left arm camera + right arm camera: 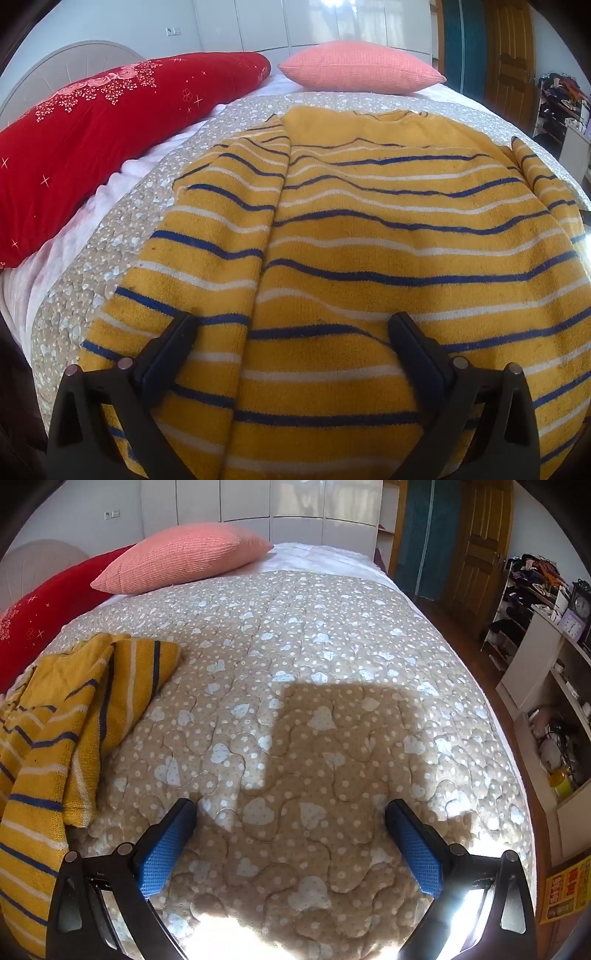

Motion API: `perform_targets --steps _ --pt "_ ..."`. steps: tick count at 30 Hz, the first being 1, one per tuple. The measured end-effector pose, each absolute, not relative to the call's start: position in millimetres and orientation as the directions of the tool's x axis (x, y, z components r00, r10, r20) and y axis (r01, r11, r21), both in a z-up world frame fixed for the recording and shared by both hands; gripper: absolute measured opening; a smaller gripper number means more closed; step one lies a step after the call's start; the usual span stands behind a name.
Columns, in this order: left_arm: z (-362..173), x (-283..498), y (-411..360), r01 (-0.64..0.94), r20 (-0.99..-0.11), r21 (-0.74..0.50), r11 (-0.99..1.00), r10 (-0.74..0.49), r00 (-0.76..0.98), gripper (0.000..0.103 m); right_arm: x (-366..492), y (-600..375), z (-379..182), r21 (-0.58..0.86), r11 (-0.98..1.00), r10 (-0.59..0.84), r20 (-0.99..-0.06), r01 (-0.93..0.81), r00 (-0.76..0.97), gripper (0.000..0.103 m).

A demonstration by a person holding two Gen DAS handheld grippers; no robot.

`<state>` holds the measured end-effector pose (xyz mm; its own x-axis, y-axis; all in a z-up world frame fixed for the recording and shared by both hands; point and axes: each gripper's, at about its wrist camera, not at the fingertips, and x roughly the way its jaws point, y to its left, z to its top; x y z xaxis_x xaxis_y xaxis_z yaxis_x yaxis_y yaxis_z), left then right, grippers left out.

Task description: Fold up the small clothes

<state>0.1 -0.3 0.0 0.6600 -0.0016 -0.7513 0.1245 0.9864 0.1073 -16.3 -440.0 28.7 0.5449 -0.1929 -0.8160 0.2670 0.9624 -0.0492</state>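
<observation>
A yellow sweater [369, 240] with blue and white stripes lies spread on the bed, neck at the far end, its left sleeve folded in along the body. My left gripper [291, 325] is open just above the sweater's near hem, holding nothing. In the right wrist view the sweater [55, 738] lies bunched at the left edge, one sleeve end pointing right. My right gripper [291, 812] is open and empty over the bare quilt, to the right of the sweater.
The beige quilt [314, 664] with white hearts covers the bed. A red pillow [92, 140] and a pink cushion [362, 66] lie at the head. Shelves with clutter [546, 664] and a wooden door [480, 542] stand beyond the bed's right edge.
</observation>
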Motion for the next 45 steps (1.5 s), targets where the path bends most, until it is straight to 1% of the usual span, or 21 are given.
perform_targets --steps 22,33,45 --pt "2 5 0 0.131 -0.763 0.104 0.986 -0.005 0.646 0.103 -16 -440 28 -0.049 0.963 -0.192 -0.815 0.267 0.546 0.103" --pt "0 -3 -1 0.120 -0.728 0.116 0.986 0.002 0.686 0.103 -17 -440 28 -0.049 0.963 -0.192 -0.815 0.267 0.546 0.103" --pt "0 -11 -1 0.127 -0.684 0.106 0.986 -0.020 0.729 0.103 -17 -440 28 -0.049 0.963 -0.193 -0.816 0.267 0.546 0.103"
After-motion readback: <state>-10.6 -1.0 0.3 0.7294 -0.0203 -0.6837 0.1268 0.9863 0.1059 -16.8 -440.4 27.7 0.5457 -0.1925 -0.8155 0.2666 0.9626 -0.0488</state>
